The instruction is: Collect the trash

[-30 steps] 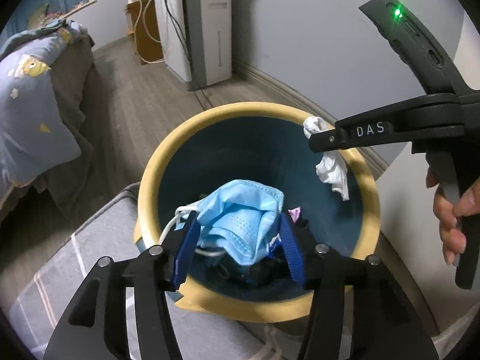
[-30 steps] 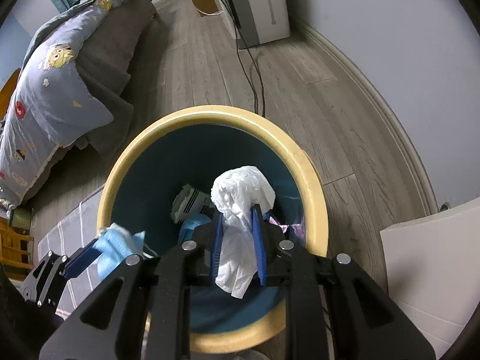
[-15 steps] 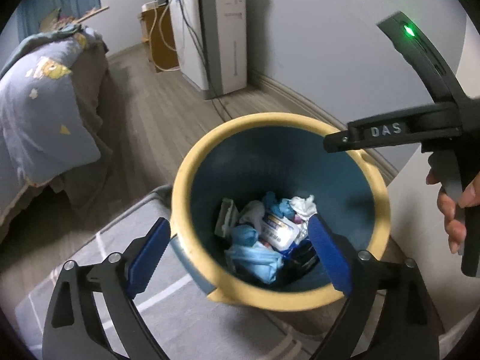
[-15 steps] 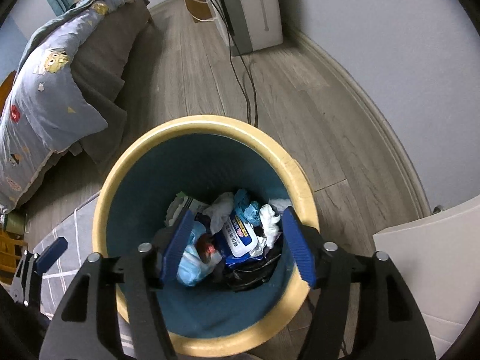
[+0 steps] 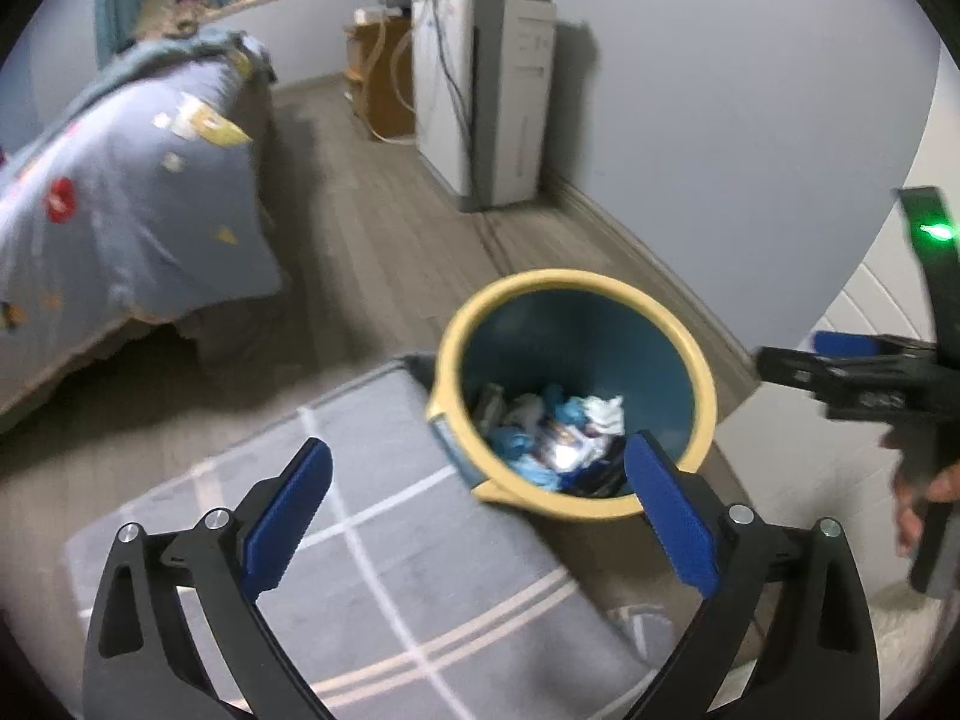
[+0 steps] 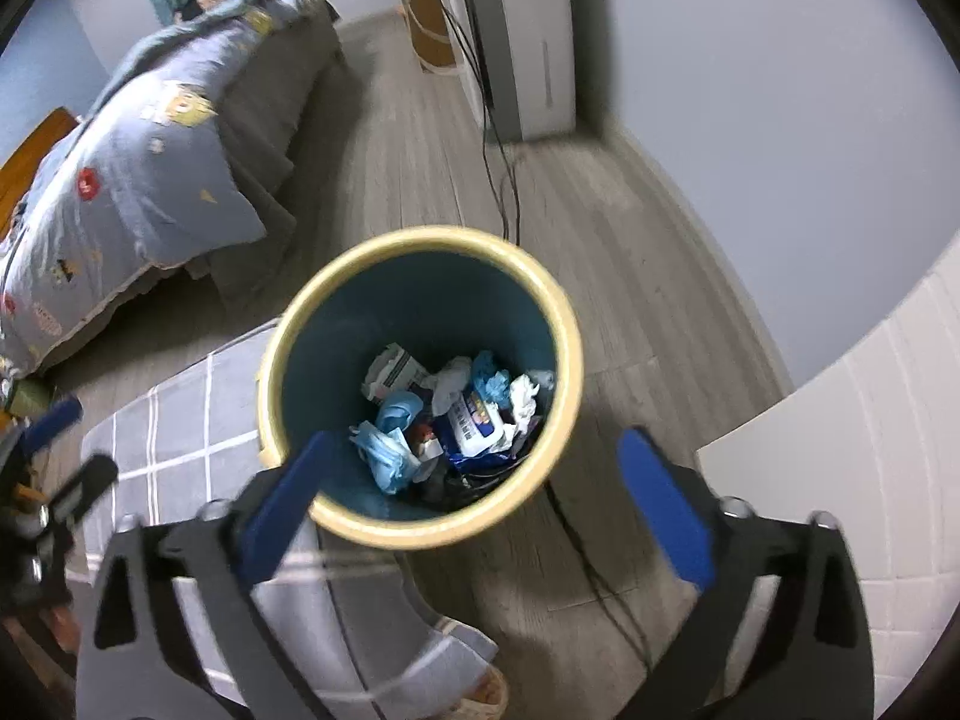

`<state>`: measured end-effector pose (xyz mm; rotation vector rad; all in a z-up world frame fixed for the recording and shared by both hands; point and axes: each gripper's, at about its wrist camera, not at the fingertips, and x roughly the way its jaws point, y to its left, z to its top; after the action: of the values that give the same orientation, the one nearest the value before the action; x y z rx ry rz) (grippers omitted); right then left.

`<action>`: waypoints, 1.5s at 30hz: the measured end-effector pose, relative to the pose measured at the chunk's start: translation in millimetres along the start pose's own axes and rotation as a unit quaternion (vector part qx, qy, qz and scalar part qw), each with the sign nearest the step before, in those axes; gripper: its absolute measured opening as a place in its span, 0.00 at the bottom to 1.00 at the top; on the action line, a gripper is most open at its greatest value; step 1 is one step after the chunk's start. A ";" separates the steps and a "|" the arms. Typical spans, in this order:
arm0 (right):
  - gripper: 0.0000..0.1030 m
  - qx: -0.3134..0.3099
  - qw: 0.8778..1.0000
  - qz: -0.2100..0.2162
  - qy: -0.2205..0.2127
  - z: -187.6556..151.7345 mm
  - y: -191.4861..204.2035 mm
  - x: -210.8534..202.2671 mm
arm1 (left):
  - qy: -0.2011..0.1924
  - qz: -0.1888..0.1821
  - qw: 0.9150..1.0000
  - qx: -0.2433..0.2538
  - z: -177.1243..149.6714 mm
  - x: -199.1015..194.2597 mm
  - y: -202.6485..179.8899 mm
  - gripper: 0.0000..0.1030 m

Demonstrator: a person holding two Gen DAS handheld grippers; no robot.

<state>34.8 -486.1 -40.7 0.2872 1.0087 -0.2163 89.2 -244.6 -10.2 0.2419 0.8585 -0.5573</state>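
A round bin with a yellow rim (image 5: 702,372) (image 6: 570,354) and dark blue inside stands on the floor. It holds a blue face mask (image 6: 390,450) (image 5: 522,456), white tissue (image 6: 522,390) (image 5: 603,408), a wipes pack (image 6: 474,420) and other scraps. My left gripper (image 5: 480,498) is open and empty, above and to the near left of the bin. My right gripper (image 6: 474,480) is open and empty, above the bin's near rim; it also shows at the right of the left wrist view (image 5: 852,372).
A grey checked rug (image 5: 372,546) (image 6: 180,408) lies left of the bin. A bed with a blue quilt (image 5: 120,204) (image 6: 132,180) stands at the left. A white appliance (image 5: 492,96) with cables stands by the far wall. A white panel (image 6: 852,450) is at the right.
Both grippers opened and dropped the mask and the tissue into the bin. Both have since pulled up and back, so the bin looks smaller.
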 end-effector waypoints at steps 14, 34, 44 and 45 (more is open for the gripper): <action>0.94 -0.053 0.995 -0.036 -0.072 -33.3 21.4 -55.6 | -0.029 0.024 0.999 0.014 -21.4 -19.3 -15.6 0.95; 0.94 -0.070 0.993 -0.048 -0.083 -38.0 30.4 -62.1 | -0.029 0.018 0.999 0.033 -25.4 -22.0 -20.2 0.95; 0.94 -0.069 0.993 -0.047 -0.083 -37.3 28.3 -61.2 | -0.026 0.014 0.999 0.031 -25.5 -21.8 -20.5 0.95; 0.94 -0.068 0.993 -0.048 -0.082 -37.4 27.8 -61.4 | -0.026 0.014 0.999 0.030 -25.5 -21.8 -20.6 0.95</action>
<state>-18.2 -444.6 -3.2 0.0952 0.8698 -0.2525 49.9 -243.1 -9.3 0.2926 0.7868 -0.5624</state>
